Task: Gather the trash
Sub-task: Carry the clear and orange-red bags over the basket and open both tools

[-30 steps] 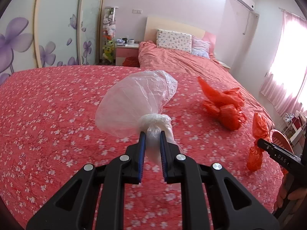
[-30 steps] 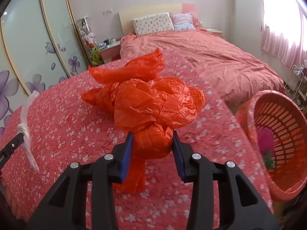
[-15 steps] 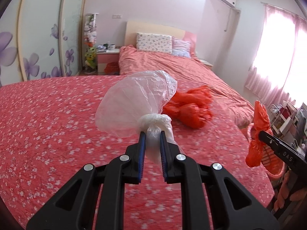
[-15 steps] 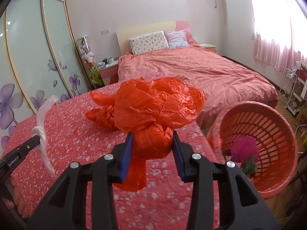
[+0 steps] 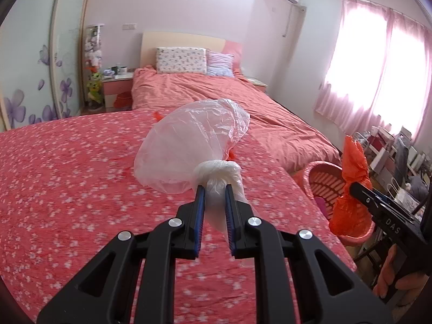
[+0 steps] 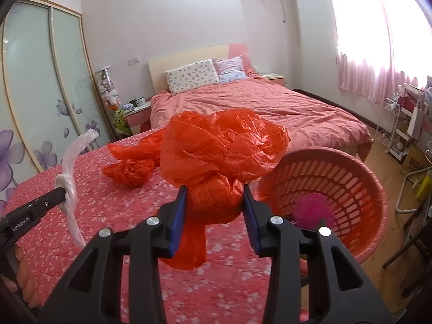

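Spreading under both of my tools is the flowered red bed cover (image 6: 81, 210), and beside its edge the pink laundry basket (image 6: 359, 178) stands with something magenta (image 6: 310, 208) inside. My right gripper (image 6: 213, 205) is clamped, jaws fairly wide, around the knot of an orange plastic bag (image 6: 224, 148), held above the cover just beside the basket rim. A second orange bag (image 6: 129, 170) lies on the cover behind. My left gripper (image 5: 213, 202) is pinched narrowly on the twisted neck of a clear plastic bag (image 5: 189, 145).
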